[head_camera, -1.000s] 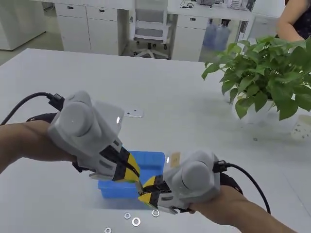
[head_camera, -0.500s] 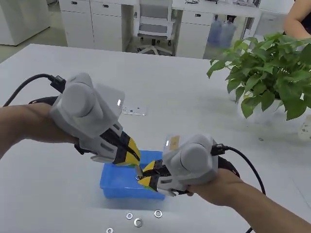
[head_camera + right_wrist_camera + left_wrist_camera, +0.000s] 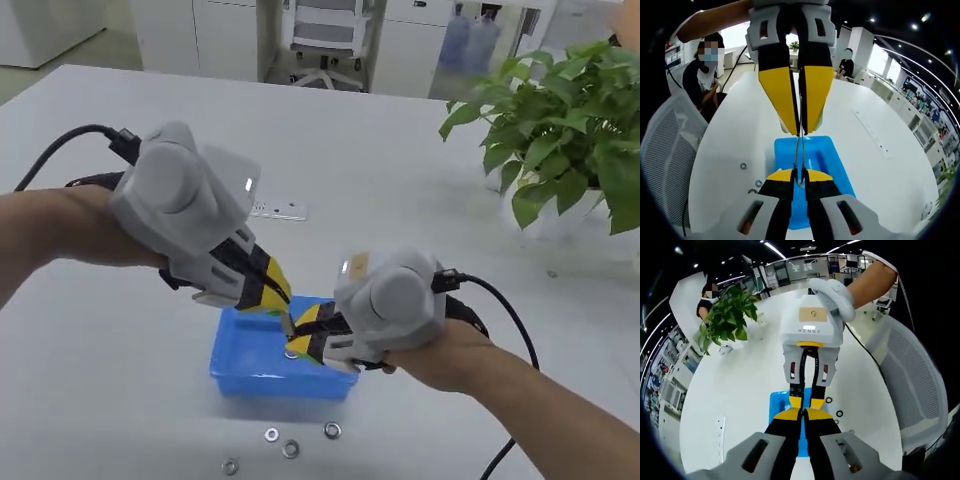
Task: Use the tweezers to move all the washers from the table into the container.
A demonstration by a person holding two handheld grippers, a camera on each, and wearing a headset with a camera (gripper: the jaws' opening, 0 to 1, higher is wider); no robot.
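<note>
table (image 3: 420,190): white bench top, lies under both sets of fingers.
plant (image 3: 560,120): green and leafy, well apart from all the fingers, off to the right gripper's side in the head view.
container (image 3: 235,362): blue rectangular tray, directly below both sets of fingertips. In the right gripper view its long axis runs the same way as the fingers.
left gripper (image 3: 803,413): fingers pressed together, clamped on 1 end of the tweezers. Tips aim head-on at the right gripper's tips, just short of them.
right gripper (image 3: 800,176): fingers pinched together on the other end of the tweezers, tips facing the left ones.
tweezers (image 3: 799,150): thin metal. Long axis is in line with both finger pairs, running straight from between the left fingers to between the right fingers, above the container. Only a short stretch is bare between the 2 sets of tips. Cannot tell which end is the pointed one.
washers (image 3: 332,430): 4 small metal rings in the head view, flat on the table just outside the container's near wall. They sit below and nearer the person than both sets of fingertips, apart from them.
</note>
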